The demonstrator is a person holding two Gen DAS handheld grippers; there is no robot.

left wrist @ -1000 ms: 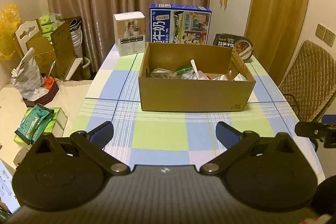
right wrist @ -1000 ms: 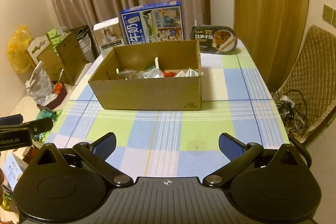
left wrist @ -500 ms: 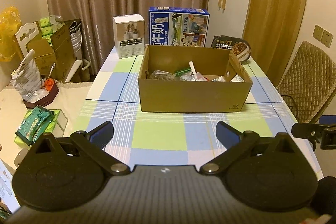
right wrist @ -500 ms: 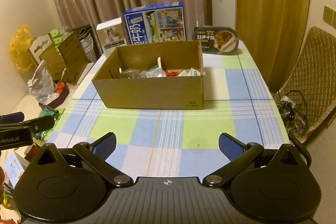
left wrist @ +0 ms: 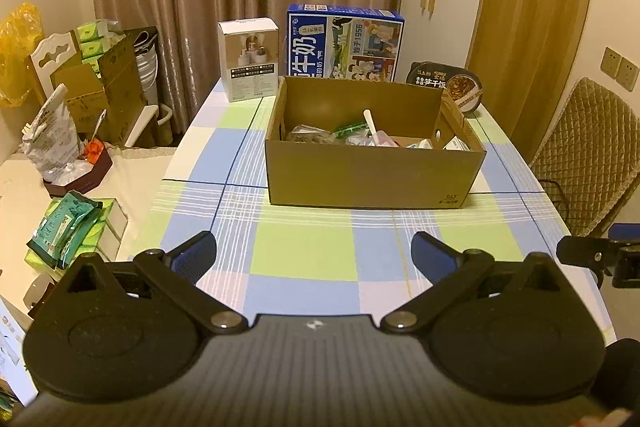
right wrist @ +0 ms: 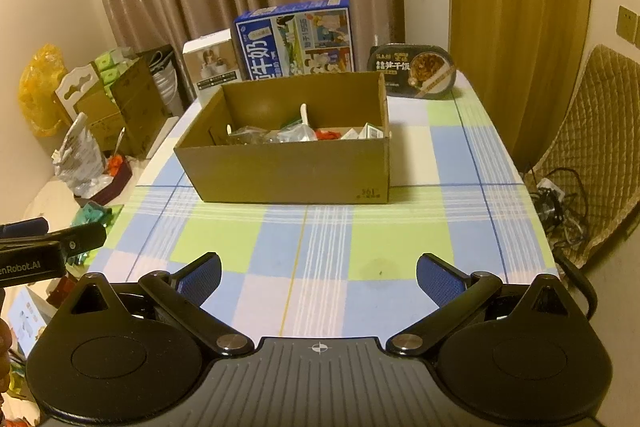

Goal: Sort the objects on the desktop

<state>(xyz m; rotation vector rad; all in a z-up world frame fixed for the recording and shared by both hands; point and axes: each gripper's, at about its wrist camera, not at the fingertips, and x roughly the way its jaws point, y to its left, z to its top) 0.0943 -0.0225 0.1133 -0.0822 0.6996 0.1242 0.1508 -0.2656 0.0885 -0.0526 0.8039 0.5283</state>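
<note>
Two tongs hover level over the table's near edge, both spread wide and empty: left tongs, right tongs. Straight ahead of both sits the box, open-topped, with small items heaped inside. Between tongs and box the checked table lies bare. Beyond the box stand a milk carton and a white box.

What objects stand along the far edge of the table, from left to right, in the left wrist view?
White box → blue milk carton → black meal tray, all behind the cardboard box.
</note>
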